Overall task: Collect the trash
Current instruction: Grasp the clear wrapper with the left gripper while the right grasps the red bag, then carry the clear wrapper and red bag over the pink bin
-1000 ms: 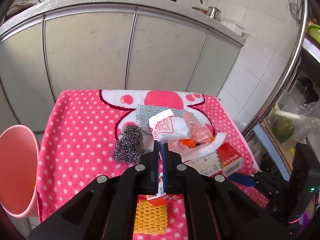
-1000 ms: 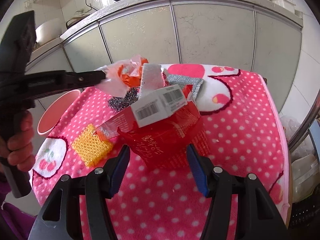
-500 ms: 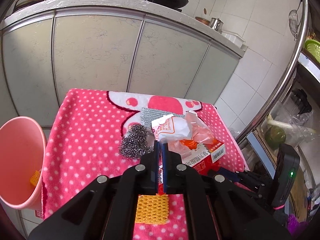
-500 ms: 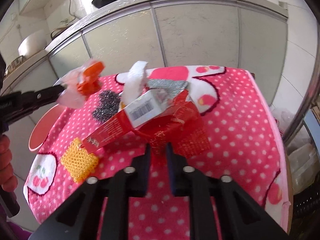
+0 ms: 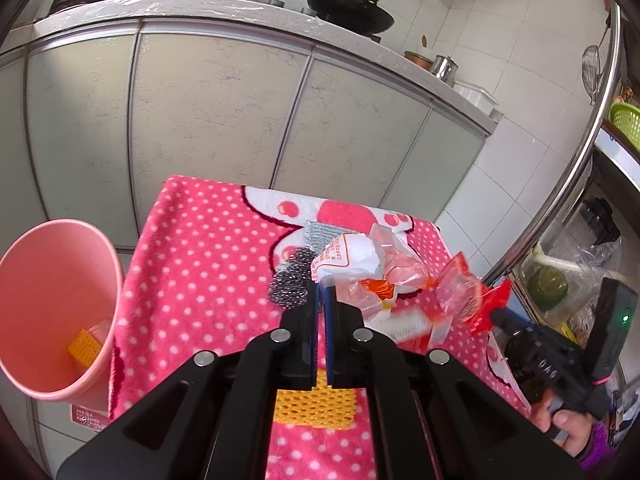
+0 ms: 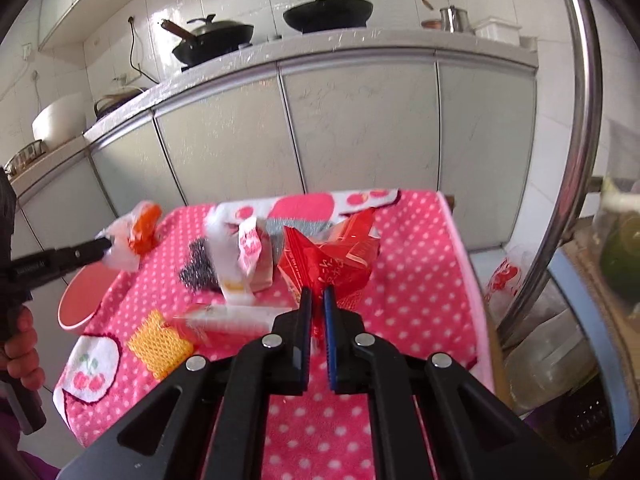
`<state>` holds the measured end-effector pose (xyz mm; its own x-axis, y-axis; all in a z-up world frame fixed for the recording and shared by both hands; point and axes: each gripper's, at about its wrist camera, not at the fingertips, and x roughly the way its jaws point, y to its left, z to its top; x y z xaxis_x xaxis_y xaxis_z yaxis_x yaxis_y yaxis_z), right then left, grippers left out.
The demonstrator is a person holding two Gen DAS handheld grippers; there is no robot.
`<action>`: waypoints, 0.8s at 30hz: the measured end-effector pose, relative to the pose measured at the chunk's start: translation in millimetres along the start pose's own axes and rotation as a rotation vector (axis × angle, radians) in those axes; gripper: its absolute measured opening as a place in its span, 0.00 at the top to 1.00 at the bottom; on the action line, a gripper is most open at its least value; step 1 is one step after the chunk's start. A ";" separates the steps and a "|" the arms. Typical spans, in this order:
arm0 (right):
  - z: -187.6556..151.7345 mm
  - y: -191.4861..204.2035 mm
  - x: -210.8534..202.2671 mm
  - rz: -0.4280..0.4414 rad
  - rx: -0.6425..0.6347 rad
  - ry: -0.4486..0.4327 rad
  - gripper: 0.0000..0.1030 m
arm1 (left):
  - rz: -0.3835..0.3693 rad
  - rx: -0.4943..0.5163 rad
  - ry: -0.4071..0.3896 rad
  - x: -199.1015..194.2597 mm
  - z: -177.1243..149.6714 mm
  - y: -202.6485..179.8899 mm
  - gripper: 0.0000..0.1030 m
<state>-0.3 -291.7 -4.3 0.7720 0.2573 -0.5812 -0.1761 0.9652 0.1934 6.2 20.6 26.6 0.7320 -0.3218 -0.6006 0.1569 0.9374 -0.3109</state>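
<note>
My left tongs [image 5: 321,286] are pinched tight on a crumpled clear wrapper with orange print [image 5: 394,276], which bunches up just past the tips and off to their right; in the right wrist view the same wrapper [image 6: 132,236] hangs at the end of those tongs [image 6: 105,245], clear of the pink dotted cloth [image 6: 416,280]. My right tongs [image 6: 316,294] are closed on a red plastic wrapper [image 6: 324,264], the crinkled film sticking up straight ahead of the tips (it looks lifted off the cloth, though its lower edge is hidden by the fingers). Left of the right tongs lie a steel-wool scrubber [image 6: 198,264], a white packet with red print [image 6: 250,248], a red and white box [image 6: 224,318] and, nearer to me, a yellow mesh pad [image 6: 158,346]. Behind the red wrapper is a silver sponge [image 6: 296,226]. The pink bin [image 5: 52,304] stands well to the left of my left tongs, beside the cloth's edge, with a yellow mesh piece [image 5: 84,348] at its bottom.
</note>
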 end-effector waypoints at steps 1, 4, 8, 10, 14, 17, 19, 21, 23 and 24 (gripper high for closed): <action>2.8 0.6 -4.0 0.002 -0.002 -0.008 0.95 | 0.001 -0.003 -0.004 -2.4 -0.2 1.5 0.98; 11.2 6.2 -15.4 0.003 -0.023 -0.038 0.95 | 0.002 -0.013 -0.021 -11.5 -0.9 7.4 0.98; 22.0 15.6 -28.2 0.030 -0.039 -0.063 0.95 | 0.006 -0.024 -0.040 -21.2 -1.4 14.2 0.98; 27.7 24.7 -31.0 0.049 -0.059 -0.073 0.95 | 0.014 -0.031 -0.053 -26.7 -1.9 18.9 0.98; 36.9 49.4 -25.6 0.100 -0.105 -0.074 0.95 | 0.041 -0.047 -0.079 -37.7 -2.5 30.2 0.98; 43.1 74.2 -14.8 0.150 -0.145 -0.063 0.95 | 0.065 -0.067 -0.097 -47.3 -3.7 41.5 0.98; 45.6 90.9 -5.9 0.186 -0.171 -0.048 0.95 | 0.087 -0.074 -0.111 -53.4 -4.2 47.8 0.98; 45.8 108.9 2.8 0.219 -0.198 -0.032 0.95 | 0.126 -0.074 -0.130 -61.4 -5.2 55.5 0.98; 46.2 130.9 12.6 0.260 -0.229 -0.016 0.95 | 0.162 -0.078 -0.148 -69.9 -6.2 64.2 0.98; 46.3 140.5 16.6 0.277 -0.242 -0.009 0.95 | 0.178 -0.081 -0.155 -73.6 -6.5 68.8 0.98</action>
<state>16.0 -153.9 49.8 0.6797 0.5113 -0.5259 -0.5180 0.8422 0.1494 -41.2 107.9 44.7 0.8374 -0.1224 -0.5327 -0.0326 0.9616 -0.2724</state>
